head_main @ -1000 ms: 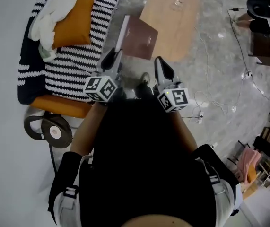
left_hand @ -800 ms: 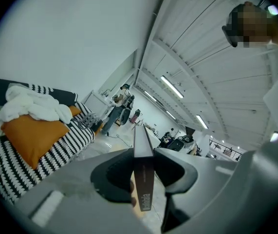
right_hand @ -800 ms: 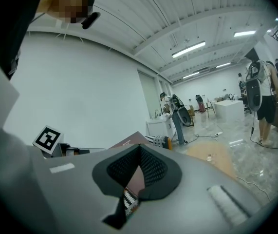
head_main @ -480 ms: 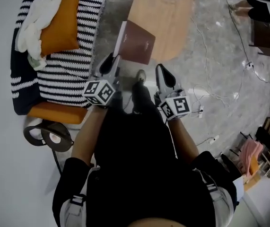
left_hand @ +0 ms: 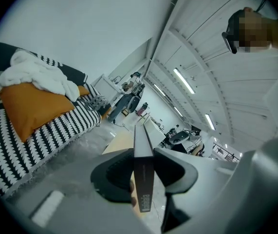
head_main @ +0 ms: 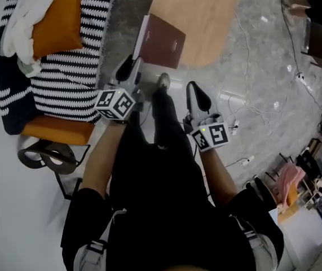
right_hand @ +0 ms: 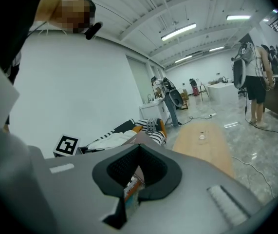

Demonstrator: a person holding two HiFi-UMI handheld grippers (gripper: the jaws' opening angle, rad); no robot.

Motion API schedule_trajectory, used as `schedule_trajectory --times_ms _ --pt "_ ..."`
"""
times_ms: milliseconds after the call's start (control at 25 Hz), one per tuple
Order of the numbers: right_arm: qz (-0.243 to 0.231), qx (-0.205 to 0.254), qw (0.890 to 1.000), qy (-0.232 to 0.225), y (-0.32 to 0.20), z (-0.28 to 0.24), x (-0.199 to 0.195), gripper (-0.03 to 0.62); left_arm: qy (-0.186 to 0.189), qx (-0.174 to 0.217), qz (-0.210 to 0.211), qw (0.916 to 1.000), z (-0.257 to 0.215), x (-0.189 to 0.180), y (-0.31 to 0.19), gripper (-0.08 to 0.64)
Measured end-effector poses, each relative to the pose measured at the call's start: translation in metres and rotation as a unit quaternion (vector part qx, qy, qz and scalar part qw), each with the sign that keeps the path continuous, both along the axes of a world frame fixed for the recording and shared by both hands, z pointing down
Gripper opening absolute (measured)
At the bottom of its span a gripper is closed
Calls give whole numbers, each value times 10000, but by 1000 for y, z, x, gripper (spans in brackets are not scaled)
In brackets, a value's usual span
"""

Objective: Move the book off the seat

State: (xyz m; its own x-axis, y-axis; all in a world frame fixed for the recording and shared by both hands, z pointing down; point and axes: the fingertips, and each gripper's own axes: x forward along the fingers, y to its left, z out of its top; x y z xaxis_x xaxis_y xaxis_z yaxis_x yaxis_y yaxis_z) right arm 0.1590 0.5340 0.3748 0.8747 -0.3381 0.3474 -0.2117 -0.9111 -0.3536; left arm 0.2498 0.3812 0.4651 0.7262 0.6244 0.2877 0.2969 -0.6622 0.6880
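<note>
A thin brown book (head_main: 162, 41) hangs on edge above the grey floor, between the striped seat (head_main: 65, 75) and the wooden table (head_main: 201, 13). My left gripper (head_main: 131, 68) is shut on its lower corner. In the left gripper view the book's spine (left_hand: 142, 179) stands upright with both jaws pressed on its sides. My right gripper (head_main: 194, 88) is lower and to the right, apart from the book. In the right gripper view its jaws (right_hand: 139, 148) meet at the tips, gripping nothing.
An orange cushion (head_main: 59, 16) and a white cloth (head_main: 18, 21) lie on the striped seat. A dark ring-shaped thing (head_main: 43, 156) sits on the floor by the seat's corner. Cables (head_main: 245, 113) trail across the floor at right. The person's shoe (head_main: 163, 81) steps forward between the grippers.
The left gripper has carried the book away from the seat toward the table. The person has stepped forward, one leg now between the grippers. The right gripper has dropped slightly lower.
</note>
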Motion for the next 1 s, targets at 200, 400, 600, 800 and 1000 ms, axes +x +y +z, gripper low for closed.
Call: schedule_trajectory --times_ms 200,400,600,800,1000 --pt "-41 -23 9998 -205 -1 30 1 8 -111 -107 -20 9999 40 14 -2 140" --pt "-90 -24 9992 -386 0 55 -1 8 -302 -128 -121 9994 78 16 -2 140" --pt "-86 11 9989 -469 -1 73 9 8 -475 -242 -179 9984 107 19 -1 140" --pt "-89 51 9984 -557 2 93 21 8 -539 -265 -227 9979 134 31 2 140" --pt "-144 51 9969 -767 2 112 22 8 -662 -352 -253 9969 161 36 5 140"
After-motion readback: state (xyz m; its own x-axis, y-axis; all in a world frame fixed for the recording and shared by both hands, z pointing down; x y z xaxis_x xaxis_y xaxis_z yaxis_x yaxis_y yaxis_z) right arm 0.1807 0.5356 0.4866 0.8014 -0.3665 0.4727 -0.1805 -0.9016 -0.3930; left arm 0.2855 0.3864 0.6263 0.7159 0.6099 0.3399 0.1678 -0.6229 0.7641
